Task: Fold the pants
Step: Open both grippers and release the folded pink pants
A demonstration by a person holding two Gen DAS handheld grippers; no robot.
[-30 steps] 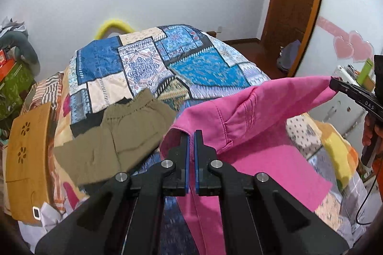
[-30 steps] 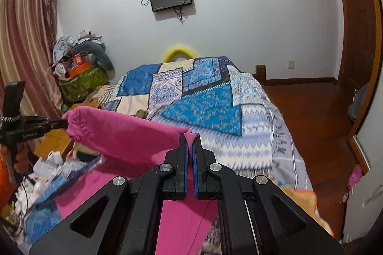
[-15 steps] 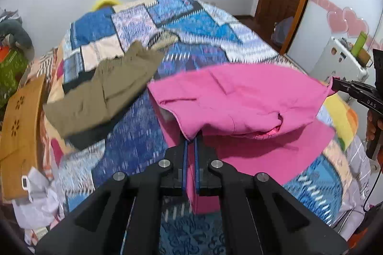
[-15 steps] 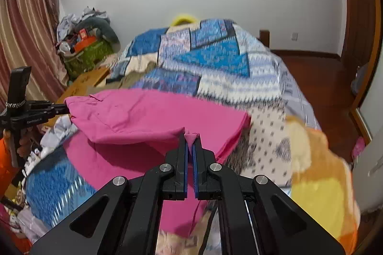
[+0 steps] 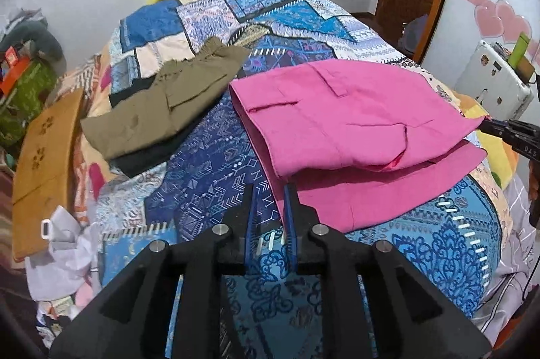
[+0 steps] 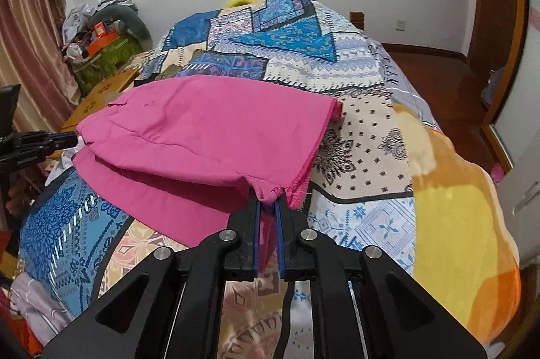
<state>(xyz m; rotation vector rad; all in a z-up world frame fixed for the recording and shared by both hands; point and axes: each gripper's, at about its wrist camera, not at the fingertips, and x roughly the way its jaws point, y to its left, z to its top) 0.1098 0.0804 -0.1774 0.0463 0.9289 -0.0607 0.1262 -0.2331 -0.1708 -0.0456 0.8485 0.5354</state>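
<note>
Pink pants (image 5: 337,122) lie folded in half on the patterned bedspread (image 5: 209,163), the top layer resting over the lower one. My left gripper (image 5: 269,188) hovers at the fold's near left corner with its jaws opening. Only bedspread shows between them, and the pink edge sits just beside the right fingertip. My right gripper (image 6: 268,205) is at the near right corner of the pants (image 6: 209,129). Its jaws are opening too, but a bunched pink hem still sits pinched between the blue pads. Each gripper also appears in the other's view, the right gripper (image 5: 499,128) and the left gripper (image 6: 50,139).
Olive shorts (image 5: 162,109) lie on a black garment (image 5: 152,156) to the far left of the pink pants. A wooden board (image 5: 44,156) and white paper litter flank the bed's left side. A white case (image 5: 492,79) stands to the right. Piled clutter (image 6: 101,35) sits by the curtain.
Both grippers came down and carried the raised pink half onto the lower half. The left jaws have parted and let the cloth go. The right jaws have parted slightly around the hem.
</note>
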